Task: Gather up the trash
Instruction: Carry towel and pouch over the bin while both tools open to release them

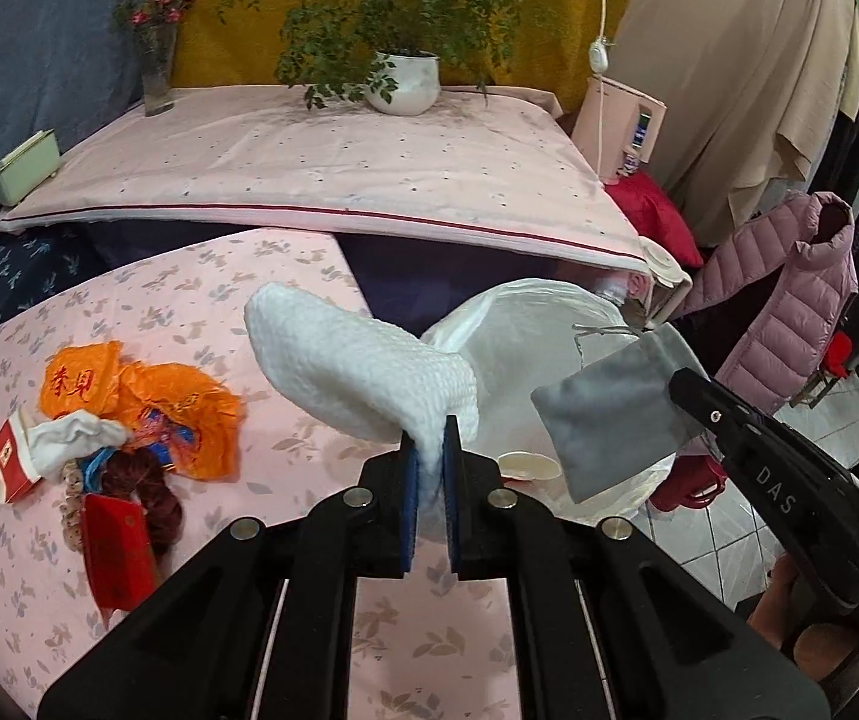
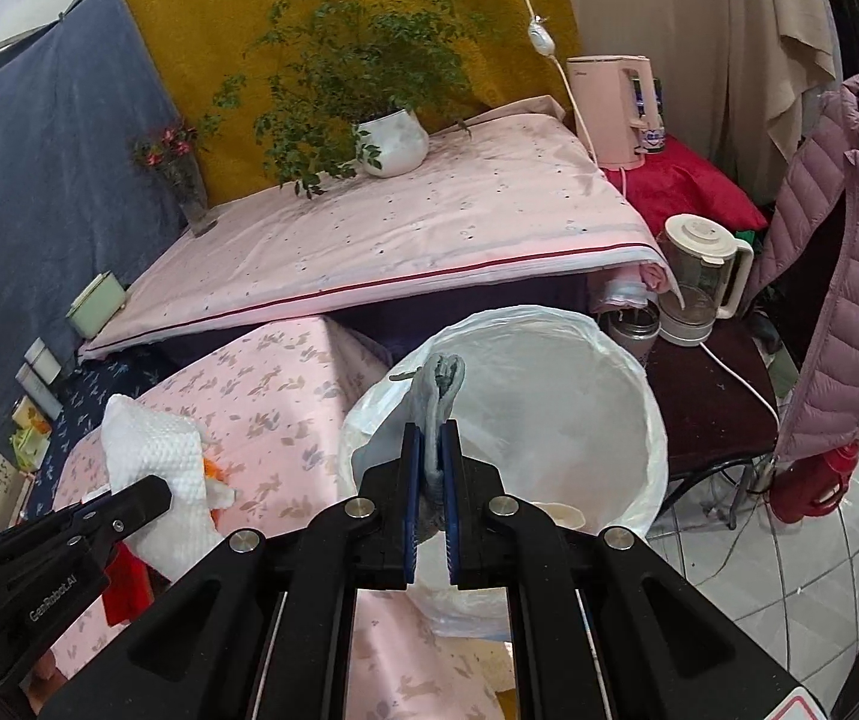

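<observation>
My left gripper (image 1: 429, 438) is shut on a white textured towel (image 1: 357, 372) and holds it above the pink table edge, left of the bin. My right gripper (image 2: 430, 438) is shut on a grey drawstring pouch (image 2: 438, 396) over the white-lined trash bin (image 2: 549, 396). The pouch (image 1: 615, 420) and bin (image 1: 525, 330) also show in the left wrist view. A trash pile lies on the table's left: orange plastic bag (image 1: 153, 402), red cigarette pack (image 1: 9, 462), white sock (image 1: 75, 435), red packet (image 1: 114, 546).
Pink floral tablecloth (image 1: 237, 300). A raised pink-covered surface behind holds a potted plant (image 1: 405, 81), flower vase (image 1: 156, 69) and green box (image 1: 27, 168). Right: kettle (image 2: 702, 276), pink appliance (image 2: 615, 108), pink jacket (image 2: 837, 252), red thermos (image 2: 813, 480), tiled floor.
</observation>
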### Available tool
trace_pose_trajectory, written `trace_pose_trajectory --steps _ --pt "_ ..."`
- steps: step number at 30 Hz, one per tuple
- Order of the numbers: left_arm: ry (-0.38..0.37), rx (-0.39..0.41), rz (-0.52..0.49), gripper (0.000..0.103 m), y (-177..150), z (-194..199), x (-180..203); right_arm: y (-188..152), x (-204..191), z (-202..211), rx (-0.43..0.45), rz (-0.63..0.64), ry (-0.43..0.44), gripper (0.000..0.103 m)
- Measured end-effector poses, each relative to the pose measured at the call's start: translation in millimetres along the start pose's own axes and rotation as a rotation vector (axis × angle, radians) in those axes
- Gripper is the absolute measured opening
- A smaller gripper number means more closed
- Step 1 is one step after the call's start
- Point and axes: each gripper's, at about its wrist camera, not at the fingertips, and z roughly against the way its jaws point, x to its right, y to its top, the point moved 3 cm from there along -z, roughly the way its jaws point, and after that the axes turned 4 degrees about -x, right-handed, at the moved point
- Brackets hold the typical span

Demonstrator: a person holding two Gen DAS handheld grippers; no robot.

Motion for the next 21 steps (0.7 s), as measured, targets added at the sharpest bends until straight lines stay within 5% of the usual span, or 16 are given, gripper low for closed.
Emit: trace_pose_trajectory --steps 7,21 --pt "-0.099 -0.050 -0.045 0.007 10 -31 34 7 35 -14 -0.005 -0.043 -0.041 0.007" --pt "-0.123 -0.114 -0.093 0.008 22 -83 65 12 54 -44 -0.046 -0.068 -0.081 0.007"
